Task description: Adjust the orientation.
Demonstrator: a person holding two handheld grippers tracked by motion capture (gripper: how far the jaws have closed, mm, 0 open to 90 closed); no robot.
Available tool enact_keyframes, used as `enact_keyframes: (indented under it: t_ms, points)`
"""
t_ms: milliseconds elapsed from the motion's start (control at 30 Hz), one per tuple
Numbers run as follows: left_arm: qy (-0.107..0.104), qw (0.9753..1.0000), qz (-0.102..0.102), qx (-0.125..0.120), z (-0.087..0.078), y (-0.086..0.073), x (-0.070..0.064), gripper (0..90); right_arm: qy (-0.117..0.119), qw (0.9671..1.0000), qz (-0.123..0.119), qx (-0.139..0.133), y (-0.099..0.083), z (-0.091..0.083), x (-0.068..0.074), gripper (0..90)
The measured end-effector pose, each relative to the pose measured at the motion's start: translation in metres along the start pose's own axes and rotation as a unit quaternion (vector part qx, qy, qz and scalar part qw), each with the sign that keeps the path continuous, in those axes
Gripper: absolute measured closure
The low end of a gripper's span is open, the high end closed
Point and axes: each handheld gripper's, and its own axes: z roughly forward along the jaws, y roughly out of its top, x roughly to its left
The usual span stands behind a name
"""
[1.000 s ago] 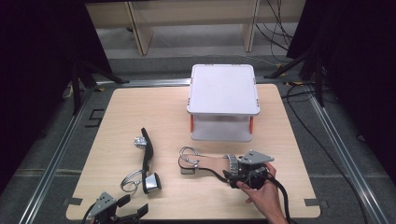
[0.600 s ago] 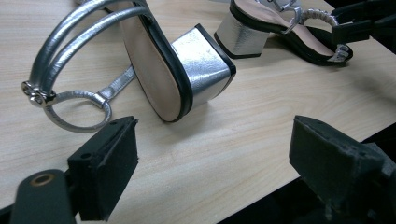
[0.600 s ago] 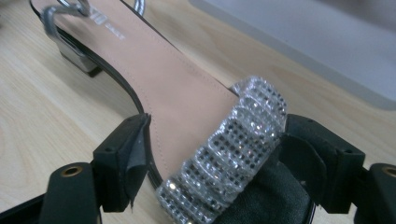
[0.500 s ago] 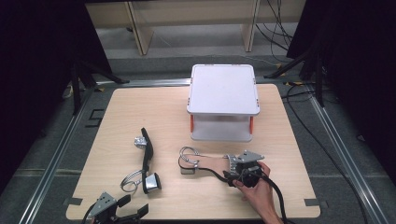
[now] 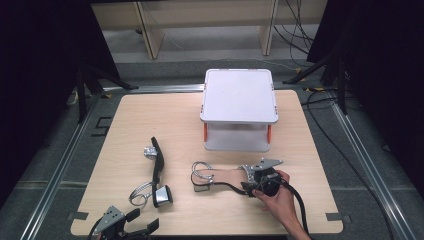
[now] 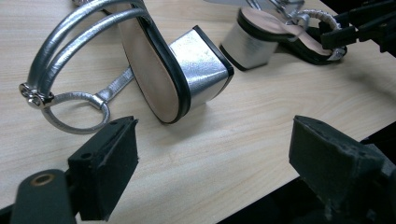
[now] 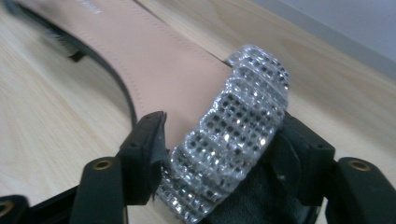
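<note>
Silver on pale wood: found two block-heeled sandals on the table (image 5: 150, 120), well apart from each other. Saw the right sandal (image 5: 225, 177) lying sole-down near the table's front right, heel to the left and toe to the right, its tan insole facing up. Found the right gripper (image 5: 248, 185) clamped across that shoe's toe end, jaws closed on the rhinestone band (image 7: 243, 121) from both sides, with black sole showing beneath the band in the right gripper view. Noted a hand (image 5: 280, 202) wrapped around the gripper body and a black cable (image 5: 300, 212) trailing off toward the front edge. Spotted the left sandal (image 5: 157, 170) tipped on its side nearer the front left, its silver heel (image 6: 201, 70) toward the front edge and its looped ankle strap (image 6: 70, 109) spilled flat on the wood beside it. Found the left gripper (image 5: 141, 221) low at the front edge, jaws spread wide and holding nothing, with the tipped shoe just beyond the gap and bare wood between the pads. From that gripper's view, made out the other sandal farther off past the silver heel, black jaws pinching its toe. Behind the held shoe, noted a white two-tier stand (image 5: 239, 95) with orange posts, near the toe end but not touching, closing off the space toward the back of the table.
</note>
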Motion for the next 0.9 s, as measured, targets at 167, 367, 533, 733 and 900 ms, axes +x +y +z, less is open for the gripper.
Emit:
enact_keyframes:
  t_ms: [167, 367, 533, 733, 900]
  points:
    - [-0.001, 1.0000, 0.000, -0.001, 0.000, 0.000, 0.000, 15.2, -0.001, 0.9995, -0.029, 0.013, 0.006, 0.001, -0.012, 46.9]
    - [-0.001, 1.0000, 0.003, 0.002, 0.000, 0.000, 0.000, 15.2, -0.015, 0.9991, -0.037, 0.017, 0.011, 0.001, -0.018, 49.8]
    - [-0.001, 1.0000, 0.004, 0.000, 0.001, 0.000, 0.000, 15.2, -0.010, 0.9989, -0.045, 0.013, 0.010, 0.002, -0.018, 50.8]
    - [-0.005, 0.9999, 0.000, -0.010, 0.001, 0.000, 0.000, 15.2, -0.023, 0.9972, -0.070, 0.017, 0.020, 0.007, -0.023, 53.7]
    - [-0.001, 1.0000, 0.000, -0.001, 0.000, 0.001, 0.000, 15.2, -0.046, 0.9963, -0.073, 0.006, 0.029, 0.014, -0.035, 42.2]
